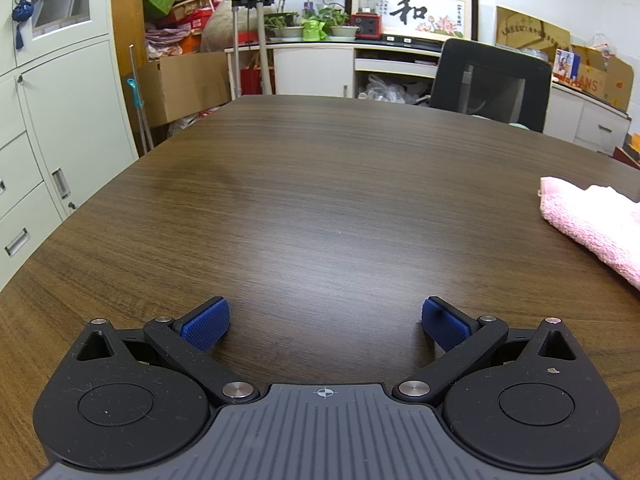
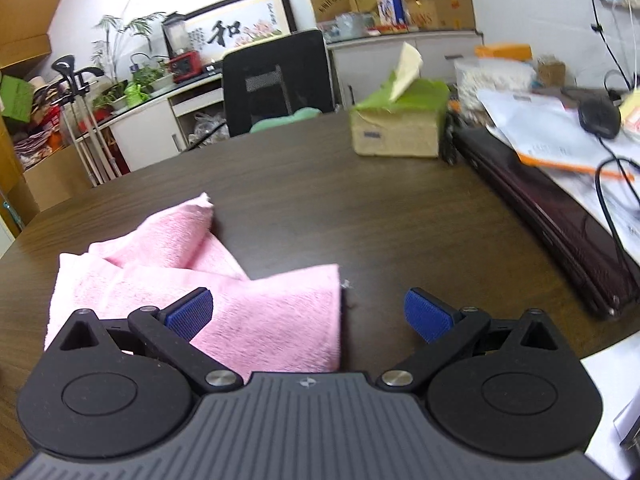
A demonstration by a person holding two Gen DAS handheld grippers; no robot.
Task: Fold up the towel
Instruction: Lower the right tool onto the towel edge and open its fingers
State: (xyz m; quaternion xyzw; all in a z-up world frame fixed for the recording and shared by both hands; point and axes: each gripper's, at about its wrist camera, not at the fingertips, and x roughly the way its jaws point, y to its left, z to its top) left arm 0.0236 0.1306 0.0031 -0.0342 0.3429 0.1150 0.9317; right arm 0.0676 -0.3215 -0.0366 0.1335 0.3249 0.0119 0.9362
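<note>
A pink towel (image 2: 240,300) lies rumpled and partly folded over itself on the dark wooden table (image 2: 360,208). My right gripper (image 2: 308,314) hovers open just above its near right corner, and the towel's right edge runs between the blue pads (image 2: 190,314). In the left wrist view the same towel (image 1: 596,224) shows only at the far right edge. My left gripper (image 1: 325,328) stands open over bare table (image 1: 320,184), well to the left of the towel, with nothing between its fingers.
A green tissue box (image 2: 400,124) stands at the table's far side. A dark closed laptop (image 2: 560,216), papers and a mouse (image 2: 598,116) crowd the right side. A black chair (image 1: 492,80) stands behind the table, and cabinets (image 1: 48,120) rise at the left.
</note>
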